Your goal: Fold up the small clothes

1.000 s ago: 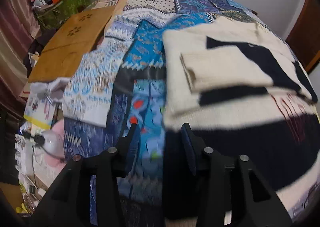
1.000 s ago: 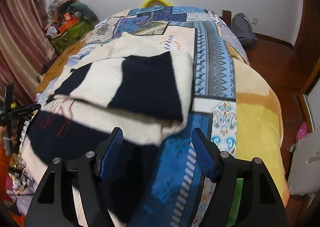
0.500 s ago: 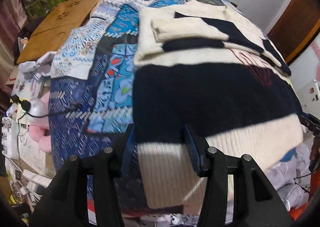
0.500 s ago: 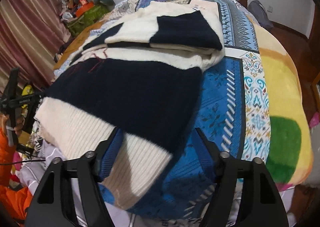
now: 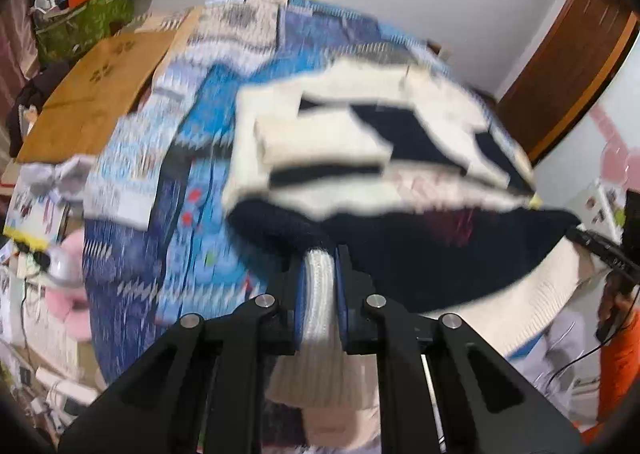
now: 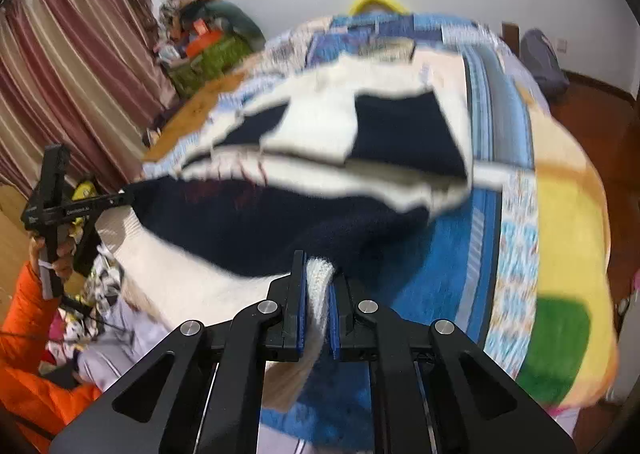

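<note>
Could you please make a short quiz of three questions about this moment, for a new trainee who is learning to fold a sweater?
1. True or false: the left gripper is shut on the cream ribbed hem of the sweater.
2. Which part of the sweater does the right gripper hold?
A. a sleeve cuff
B. the ribbed hem
C. the collar
3. Fill in: the sleeves lie folded across the ____ of the sweater, which rests on the patterned bedspread.

Key:
1. True
2. B
3. upper body
</note>
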Demonstrator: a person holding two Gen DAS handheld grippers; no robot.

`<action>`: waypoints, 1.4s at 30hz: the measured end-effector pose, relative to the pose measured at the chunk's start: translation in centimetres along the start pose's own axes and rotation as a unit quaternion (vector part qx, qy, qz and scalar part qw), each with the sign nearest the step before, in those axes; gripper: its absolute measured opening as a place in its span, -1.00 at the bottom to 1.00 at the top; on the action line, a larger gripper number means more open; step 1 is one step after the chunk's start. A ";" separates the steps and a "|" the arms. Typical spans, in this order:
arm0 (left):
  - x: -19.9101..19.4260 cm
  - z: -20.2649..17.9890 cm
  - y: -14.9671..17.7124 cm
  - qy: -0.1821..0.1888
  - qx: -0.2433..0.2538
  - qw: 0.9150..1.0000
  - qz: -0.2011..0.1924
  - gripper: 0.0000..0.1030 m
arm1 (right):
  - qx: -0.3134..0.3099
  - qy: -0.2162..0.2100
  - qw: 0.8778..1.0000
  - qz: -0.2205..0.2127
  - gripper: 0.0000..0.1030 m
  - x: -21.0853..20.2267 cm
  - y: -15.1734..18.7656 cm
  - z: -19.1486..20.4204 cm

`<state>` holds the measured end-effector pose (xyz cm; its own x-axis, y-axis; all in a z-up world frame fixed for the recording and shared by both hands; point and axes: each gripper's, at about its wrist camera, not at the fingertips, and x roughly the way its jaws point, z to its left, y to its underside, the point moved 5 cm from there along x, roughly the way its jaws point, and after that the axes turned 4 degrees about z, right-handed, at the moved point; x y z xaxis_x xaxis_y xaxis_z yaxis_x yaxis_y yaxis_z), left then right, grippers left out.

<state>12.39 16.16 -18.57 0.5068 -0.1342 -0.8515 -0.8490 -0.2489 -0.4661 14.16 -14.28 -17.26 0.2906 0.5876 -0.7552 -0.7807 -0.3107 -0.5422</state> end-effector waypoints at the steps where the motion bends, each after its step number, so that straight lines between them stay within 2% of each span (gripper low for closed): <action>1: -0.2 -0.1 -1.2 0.004 -0.004 1.000 -0.009 -0.75 | -0.001 -0.003 1.000 -0.010 -0.85 -0.3 -1.2 -0.1; 5: 0.2 0.3 -6.5 -0.002 -0.023 0.999 -0.037 -0.76 | -0.009 0.008 0.999 -0.039 -0.85 -0.3 -4.9 -0.7; 7: 1.3 1.0 -8.4 -0.002 -0.038 0.999 -0.036 -0.76 | -0.001 0.011 0.999 -0.046 -0.85 0.6 -7.1 -1.7; 10: 4.0 2.2 -11.2 -0.023 -0.053 0.998 -0.030 -0.76 | 0.015 0.021 0.999 -0.046 -0.85 2.3 -9.6 -3.4; 14: 8.5 4.5 -12.4 -0.051 -0.074 0.996 -0.002 -0.76 | 0.037 0.036 0.998 -0.023 -0.85 6.0 -11.9 -6.0; 19: 13.0 6.9 -11.6 -0.036 -0.102 0.993 0.045 -0.72 | 0.074 0.033 0.997 0.018 -0.85 9.8 -12.3 -9.3; 22: 13.3 7.5 -11.8 -0.025 -0.108 0.993 0.046 -0.65 | 0.089 0.010 0.996 0.026 -0.84 10.2 -12.5 -10.0; 23: 13.1 7.5 -12.1 -0.026 -0.106 0.993 0.045 -0.61 | 0.089 0.004 0.996 0.025 -0.83 10.0 -12.7 -10.1; 24: 12.8 7.5 -12.4 -0.034 -0.102 0.993 0.043 -0.46 | 0.088 -0.001 0.996 0.025 -0.82 9.8 -12.9 -10.1; 27: 11.3 7.8 -13.7 -0.081 -0.090 0.993 0.016 -0.08 | 0.090 -0.010 0.996 0.022 -0.79 9.1 -13.8 -10.3; 32: 8.6 8.5 -14.3 -0.114 -0.069 0.991 -0.019 0.02 | 0.097 -0.013 0.995 0.003 -0.72 7.7 -14.3 -10.3; 34: 7.9 8.9 -13.9 -0.125 -0.061 0.990 -0.024 0.09 | 0.101 -0.002 0.995 -0.008 -0.55 7.1 -14.3 -10.6; 36: 7.3 9.3 -13.2 -0.137 -0.053 0.989 -0.027 0.12 | 0.103 0.031 0.994 -0.038 0.02 5.5 -14.4 -11.1; 38: 6.7 9.8 -12.1 -0.148 -0.048 0.987 -0.027 0.15 | 0.107 0.042 0.992 -0.062 0.09 4.0 -14.3 -11.8; 42: 5.9 11.4 -9.7 -0.158 -0.052 0.986 -0.024 0.22 | 0.083 0.090 0.991 -0.050 0.09 2.8 -13.2 -12.7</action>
<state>21.92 28.67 -21.85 0.4598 0.1821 -0.8691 -0.7968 -0.3473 -0.4944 32.28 -18.03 -16.86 0.4531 0.4617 -0.7626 -0.8194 -0.1212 -0.5602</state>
